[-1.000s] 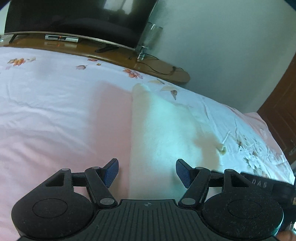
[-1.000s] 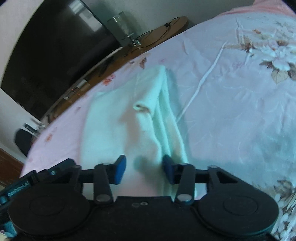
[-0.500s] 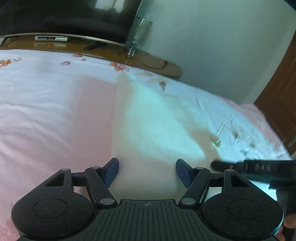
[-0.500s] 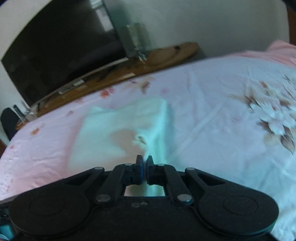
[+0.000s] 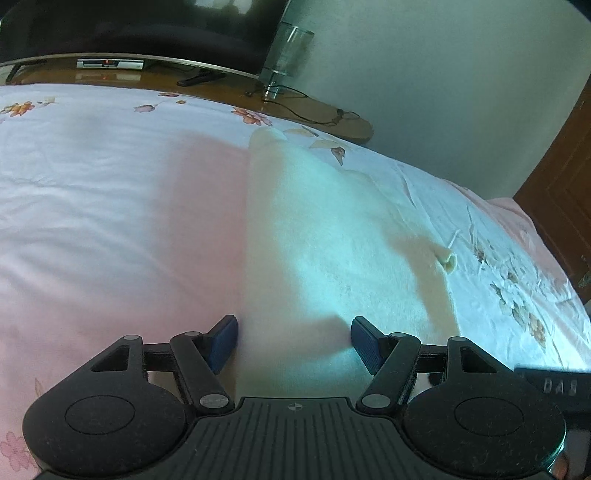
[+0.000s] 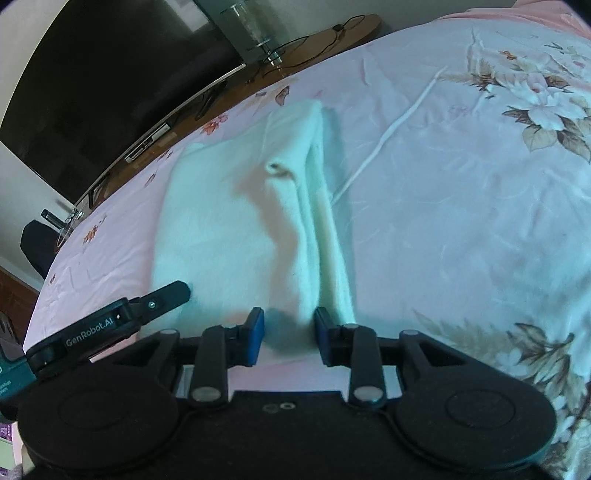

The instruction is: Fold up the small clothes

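A small white fleecy garment (image 5: 332, 236) lies flat on the pink floral bed sheet (image 5: 110, 221), folded lengthwise, with a sleeve cuff (image 5: 447, 258) sticking out at its right side. My left gripper (image 5: 293, 341) is open over its near left edge, jaws wide apart. In the right wrist view the garment (image 6: 229, 229) shows layered folds on its right edge and the cuff (image 6: 275, 169). My right gripper (image 6: 289, 336) is open at the garment's near right edge, the folded edge between its pads. The left gripper's finger (image 6: 162, 297) shows at left.
A wooden TV stand (image 5: 314, 110) with a dark television (image 5: 129, 26), a glass (image 5: 286, 55) and cables runs behind the bed. A brown wooden door (image 5: 561, 184) is at the right. A dark chair (image 6: 35, 247) stands at the bed's far left corner.
My right gripper was open, shut half a second ago, and is now open again at the garment's near right edge. The left gripper stayed open and shifted slightly.
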Motion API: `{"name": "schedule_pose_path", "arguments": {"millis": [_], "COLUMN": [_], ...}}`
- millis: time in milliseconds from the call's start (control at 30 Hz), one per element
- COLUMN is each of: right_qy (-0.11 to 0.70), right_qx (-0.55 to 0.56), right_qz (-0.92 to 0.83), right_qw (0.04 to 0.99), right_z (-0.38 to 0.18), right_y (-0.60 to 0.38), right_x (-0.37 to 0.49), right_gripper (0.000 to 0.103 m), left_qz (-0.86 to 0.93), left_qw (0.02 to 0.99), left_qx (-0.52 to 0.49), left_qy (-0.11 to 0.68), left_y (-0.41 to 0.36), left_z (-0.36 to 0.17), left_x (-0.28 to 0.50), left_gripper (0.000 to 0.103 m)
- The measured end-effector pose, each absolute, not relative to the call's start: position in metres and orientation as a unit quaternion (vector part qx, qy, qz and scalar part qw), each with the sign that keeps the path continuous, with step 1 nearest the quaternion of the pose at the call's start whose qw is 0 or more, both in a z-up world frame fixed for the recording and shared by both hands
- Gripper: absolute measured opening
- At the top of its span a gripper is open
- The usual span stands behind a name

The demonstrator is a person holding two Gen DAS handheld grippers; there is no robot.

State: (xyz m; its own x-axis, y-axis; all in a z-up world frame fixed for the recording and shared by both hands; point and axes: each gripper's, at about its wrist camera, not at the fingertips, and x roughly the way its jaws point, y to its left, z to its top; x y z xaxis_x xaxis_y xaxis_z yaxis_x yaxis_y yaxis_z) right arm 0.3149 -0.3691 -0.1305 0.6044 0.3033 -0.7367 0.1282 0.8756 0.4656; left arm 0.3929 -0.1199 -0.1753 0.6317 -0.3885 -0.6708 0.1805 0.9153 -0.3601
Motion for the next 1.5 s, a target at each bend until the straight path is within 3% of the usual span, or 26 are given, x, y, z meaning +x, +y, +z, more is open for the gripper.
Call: {"name": "schedule_pose_path", "arguments": {"millis": [133,300,400,500,733,1033,1200,1267,1500], "right_qy": [0.420,0.369,0.368,0.440,0.368,0.336,0.380,0.370,0.345], "right_qx": [0.213,0.148,0.123,0.152,0.157,0.119,-0.009,0.017,0.022], "right_qz": [0.035,0.023,0.005,0.004,-0.004,0.029,0.001,-0.004,0.004], "right_qw": [0.882,0.917,0.922,0.885,0.917,0.934,0.925,0.929,0.938], "right_z": [-0.124,-0.096,-0.089,-0.125,-0.092,-0.075,-0.121,-0.125,-0.102], "right_y": [-0.359,-0.350,-0.360,-0.373,-0.376,-0.348,-0.334,-0.348,-0.347], "right_x": [0.315,0.311,0.313,0.321,0.324,0.388,0.421,0.422,0.433], "right_gripper": [0.011,0.007,0.007,0.008,0.025,0.023,0.020,0.026,0.026], "left_qz": [-0.159,-0.164,-0.167,-0.170,-0.157,-0.129,-0.131,-0.129,-0.113], "left_qw": [0.894,0.894,0.889,0.892,0.896,0.902,0.885,0.889,0.891], "left_qx": [-0.127,-0.142,-0.142,-0.124,-0.155,-0.142,-0.165,-0.155,-0.160], "left_qy": [0.399,0.393,0.403,0.400,0.387,0.387,0.415,0.412,0.409], "left_y": [-0.121,-0.123,-0.130,-0.134,-0.119,-0.131,-0.131,-0.133,-0.139], "left_z": [-0.175,-0.169,-0.173,-0.178,-0.153,-0.151,-0.178,-0.176,-0.168], "left_x": [0.394,0.396,0.398,0.395,0.414,0.471,0.481,0.481,0.509], "left_gripper": [0.068,0.068,0.068,0.068,0.068,0.068,0.071,0.072,0.072]}}
